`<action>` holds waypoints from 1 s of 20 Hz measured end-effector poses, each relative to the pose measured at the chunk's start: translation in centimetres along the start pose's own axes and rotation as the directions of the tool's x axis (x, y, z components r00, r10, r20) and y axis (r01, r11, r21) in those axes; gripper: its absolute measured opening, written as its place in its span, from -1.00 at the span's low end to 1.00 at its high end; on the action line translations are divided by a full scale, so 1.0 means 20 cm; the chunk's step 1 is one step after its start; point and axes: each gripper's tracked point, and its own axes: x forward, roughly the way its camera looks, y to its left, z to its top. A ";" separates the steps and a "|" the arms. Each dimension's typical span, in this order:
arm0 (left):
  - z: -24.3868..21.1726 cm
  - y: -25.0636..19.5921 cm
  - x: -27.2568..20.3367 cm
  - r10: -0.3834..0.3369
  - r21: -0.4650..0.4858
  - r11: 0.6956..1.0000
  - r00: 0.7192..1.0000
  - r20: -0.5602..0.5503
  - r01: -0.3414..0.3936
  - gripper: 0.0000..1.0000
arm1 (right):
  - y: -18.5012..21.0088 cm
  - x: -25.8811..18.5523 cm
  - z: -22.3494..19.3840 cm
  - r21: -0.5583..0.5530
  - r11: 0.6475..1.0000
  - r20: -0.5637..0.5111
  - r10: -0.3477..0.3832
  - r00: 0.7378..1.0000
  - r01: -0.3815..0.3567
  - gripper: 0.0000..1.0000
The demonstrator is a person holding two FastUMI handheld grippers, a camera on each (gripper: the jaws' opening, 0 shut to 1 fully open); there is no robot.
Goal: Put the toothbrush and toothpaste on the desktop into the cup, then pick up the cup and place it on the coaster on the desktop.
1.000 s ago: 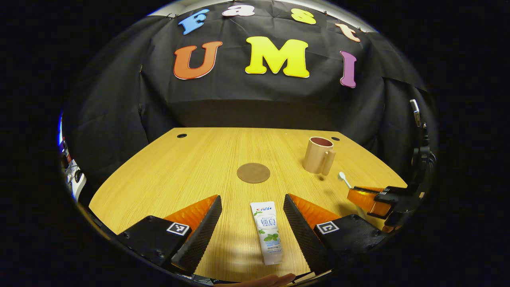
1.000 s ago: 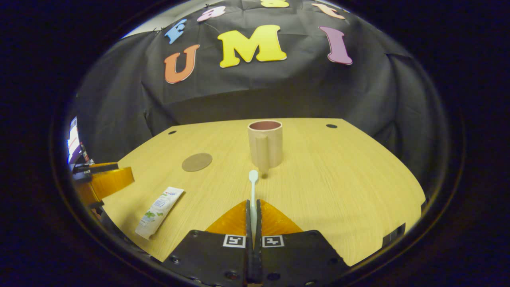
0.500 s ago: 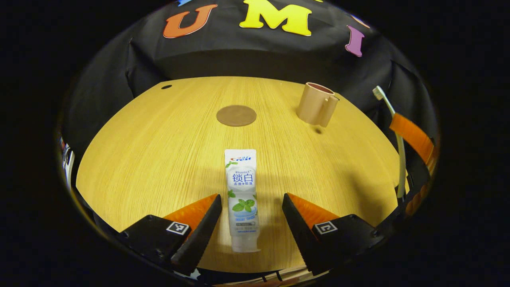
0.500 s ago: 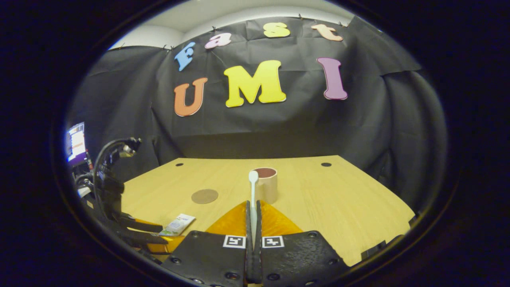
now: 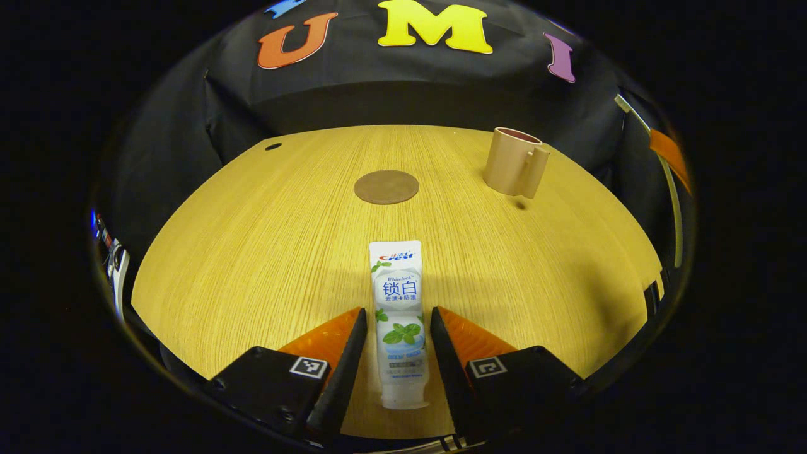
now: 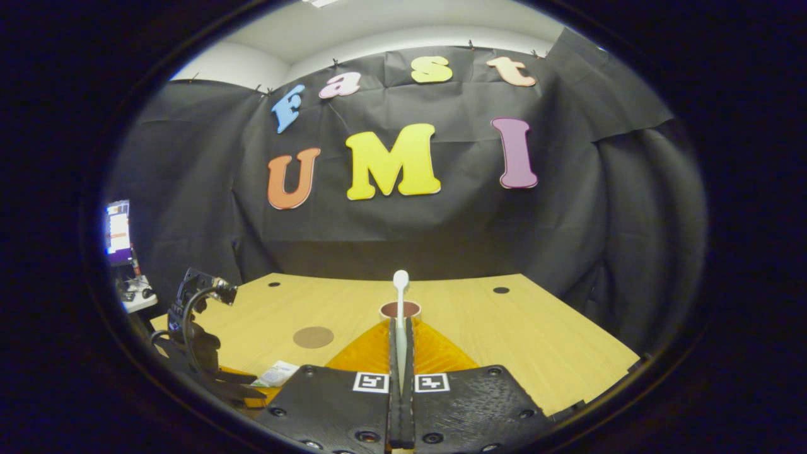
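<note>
I'm straddling the toothpaste (image 5: 399, 321) with my left gripper (image 5: 394, 353), jaws apart, contact unclear. My right gripper (image 6: 400, 378) is clamping the toothbrush (image 6: 400, 315), hiding most of the cup (image 6: 400, 309).

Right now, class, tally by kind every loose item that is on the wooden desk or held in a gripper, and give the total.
White toothpaste tube: 1
White toothbrush: 1
Beige handled cup: 1
Round brown coaster: 1
Total: 4

Black tongs (image 6: 401, 372) (square markers, screws)
</note>
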 end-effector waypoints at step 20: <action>0.35 0.07 -0.25 0.005 -0.056 0.998 0.896 0.445 0.023 -0.09 | 0.01 0.40 0.35 0.028 1.000 0.139 -0.008 0.990 0.005 -1.00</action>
